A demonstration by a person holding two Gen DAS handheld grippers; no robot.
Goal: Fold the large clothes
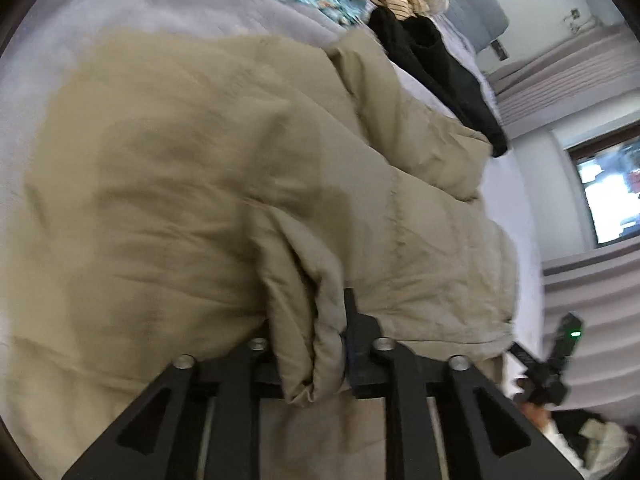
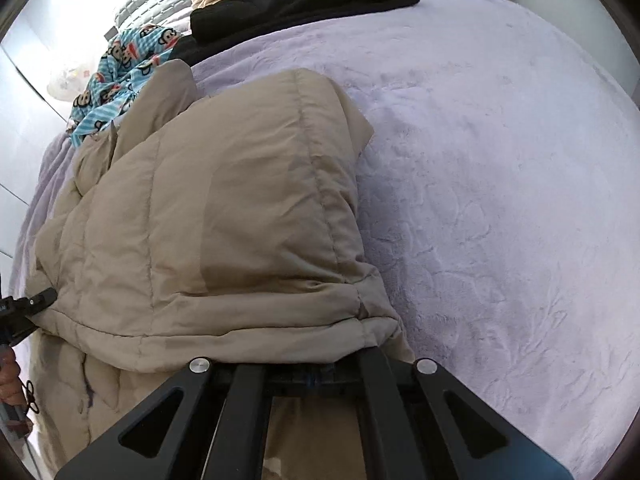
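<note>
Khaki puffer jacket [image 1: 192, 168] lies bunched on the bed [image 2: 500, 184], spilling over the bed's near edge; landmark = jacket. Left gripper [image 1: 320, 344]: jaws clamped on a thick fold of the hem, padding bulging between them. Right gripper [image 2: 320, 376]: at the jacket's right hem corner, fingertips hidden under fabric, jaws read as fully closed; probably pinching a thin layer, can't confirm. Beyond the jacket: blue printed cloth [image 2: 116, 76], black garment [image 2: 304, 0]. Handling, my read: light, soft, springy fill, slick shell, so folds will puff back and slide. Grab seams or hem corners, not mid-panel.
</note>
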